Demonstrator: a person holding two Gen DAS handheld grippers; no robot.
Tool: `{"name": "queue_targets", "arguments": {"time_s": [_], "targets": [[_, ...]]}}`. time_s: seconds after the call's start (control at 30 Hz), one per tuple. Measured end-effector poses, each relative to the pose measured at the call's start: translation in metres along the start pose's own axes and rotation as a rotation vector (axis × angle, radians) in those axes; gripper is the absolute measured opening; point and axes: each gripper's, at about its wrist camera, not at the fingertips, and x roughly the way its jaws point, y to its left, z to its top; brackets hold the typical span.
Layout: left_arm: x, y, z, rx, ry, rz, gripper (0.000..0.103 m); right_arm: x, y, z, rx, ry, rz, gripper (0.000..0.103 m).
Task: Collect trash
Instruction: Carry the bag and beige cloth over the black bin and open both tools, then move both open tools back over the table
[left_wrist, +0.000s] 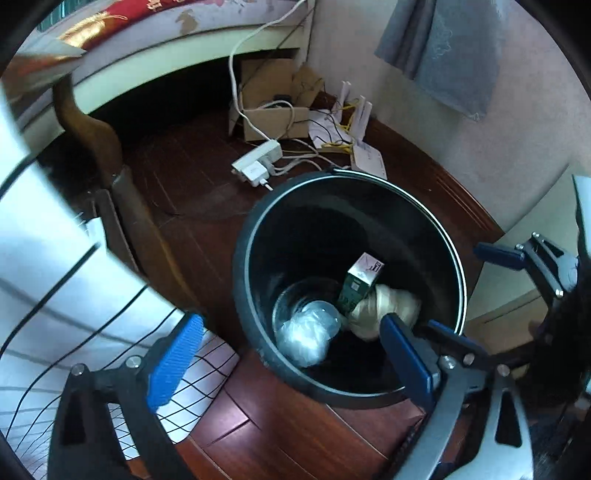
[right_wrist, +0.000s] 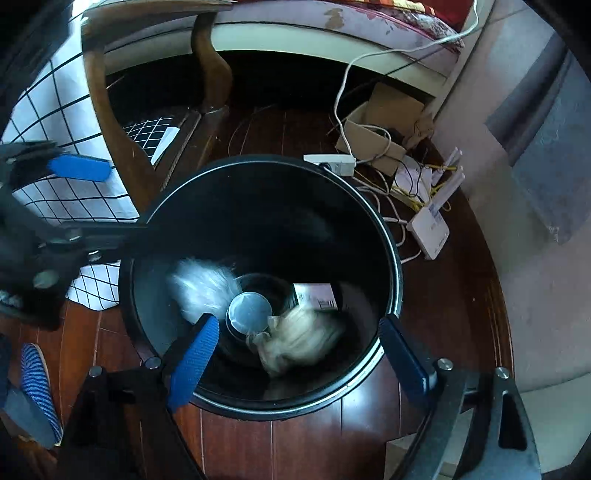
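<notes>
Crumpled beige wad (right_wrist: 303, 341) motion-blurred; white bag (right_wrist: 201, 286) smeared; box (right_wrist: 314, 295) print unreadable.

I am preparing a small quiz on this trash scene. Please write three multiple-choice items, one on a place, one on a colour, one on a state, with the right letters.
1. Where does the small green and white cardboard box lie?
A. on the floor
B. inside the round black trash bin
C. on the bed

2. What colour are the ribbed pads on the fingers?
A. blue
B. red
C. yellow

3. How do both grippers stand?
A. shut on a bag
B. shut on the box
C. open, holding nothing

Answers:
1 B, the box leans among the trash at the bin's bottom.
2 A, blue in both views.
3 C, the left gripper and right gripper are spread wide over the bin.
</notes>
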Motion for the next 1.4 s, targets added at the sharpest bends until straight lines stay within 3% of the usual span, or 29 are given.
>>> {"name": "queue_targets", "arguments": {"time_s": [0.07, 0.47, 0.6, 0.87, 1.23, 1.4], "targets": [[-0.003, 0.003, -0.005, 0.000, -0.006, 0.015, 0.097, -0.002, -0.006, -0.002, 0.026, -0.008, -0.014, 0.102], [-0.049, 0.014, -0.016, -0.021, -0.079, 0.048, 0.097, -0.041, -0.011, -0.001, 0.115, -0.063, -0.061, 0.103], [-0.074, 0.012, -0.014, -0.013, -0.131, 0.066, 0.098, -0.069, -0.009, 0.006, 0.125, -0.097, -0.121, 0.103], [-0.120, 0.016, -0.014, -0.033, -0.219, 0.090, 0.099, -0.128, 0.003, 0.019, 0.158, -0.212, -0.149, 0.103], [-0.165, 0.040, -0.023, -0.092, -0.305, 0.165, 0.099, -0.167, 0.041, 0.038, 0.125, -0.306, -0.092, 0.103], [-0.186, 0.065, -0.029, -0.148, -0.339, 0.197, 0.099, -0.177, 0.054, 0.061, 0.159, -0.381, -0.008, 0.103]]}}
